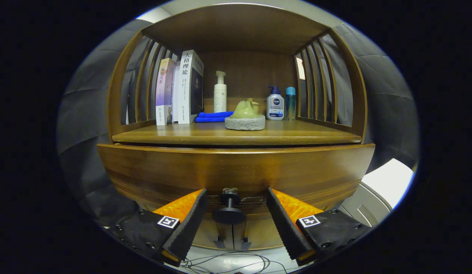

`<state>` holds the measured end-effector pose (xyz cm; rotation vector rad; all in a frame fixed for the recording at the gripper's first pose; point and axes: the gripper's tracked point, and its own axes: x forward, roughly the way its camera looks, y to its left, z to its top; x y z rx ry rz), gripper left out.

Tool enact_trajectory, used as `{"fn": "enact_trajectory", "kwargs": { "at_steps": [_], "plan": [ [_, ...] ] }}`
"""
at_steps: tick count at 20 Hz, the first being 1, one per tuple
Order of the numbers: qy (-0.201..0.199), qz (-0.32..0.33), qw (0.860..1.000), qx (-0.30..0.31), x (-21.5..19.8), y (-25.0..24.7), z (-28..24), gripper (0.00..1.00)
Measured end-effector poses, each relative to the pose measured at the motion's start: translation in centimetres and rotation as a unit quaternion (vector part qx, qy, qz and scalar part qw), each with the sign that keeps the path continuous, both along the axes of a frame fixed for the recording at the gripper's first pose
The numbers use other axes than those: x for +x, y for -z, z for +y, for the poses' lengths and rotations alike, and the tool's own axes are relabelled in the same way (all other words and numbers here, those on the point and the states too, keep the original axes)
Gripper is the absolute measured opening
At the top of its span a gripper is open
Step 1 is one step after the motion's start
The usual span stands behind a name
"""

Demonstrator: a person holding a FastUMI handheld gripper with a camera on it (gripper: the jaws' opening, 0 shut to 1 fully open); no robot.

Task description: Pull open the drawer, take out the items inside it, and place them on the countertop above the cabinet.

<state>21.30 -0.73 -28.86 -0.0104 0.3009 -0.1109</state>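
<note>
My tool (233,207) is wide apart, with the drawer's (236,171) little knob (229,213) right between the fingers, and the drawer looks shut. To pull well, I should squeeze the knob's thin neck and pull straight back. Above my tool, the brown wood table (236,135) already holds books (180,89), bottles (276,103) and a blue cloth (213,116), with bare space in front.

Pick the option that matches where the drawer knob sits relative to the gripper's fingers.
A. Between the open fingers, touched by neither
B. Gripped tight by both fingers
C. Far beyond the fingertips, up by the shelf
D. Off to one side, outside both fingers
A: the drawer knob sits in the gap of the open gripper, with space on both sides, against the drawer front.
</note>
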Motion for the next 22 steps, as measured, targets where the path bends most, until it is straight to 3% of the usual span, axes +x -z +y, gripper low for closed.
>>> {"fn": "enact_trajectory", "kwargs": {
  "at_steps": [8, 14, 22],
  "plan": [
    [0.006, 0.008, 1.000, -0.006, 2.1, 0.4, -0.5, 0.99],
    [0.000, 0.010, 0.998, -0.056, 1.9, 0.8, -0.6, 0.98],
    [-0.022, -0.027, 0.999, -0.030, -2.6, -4.9, 1.8, 0.98]
  ]
}}
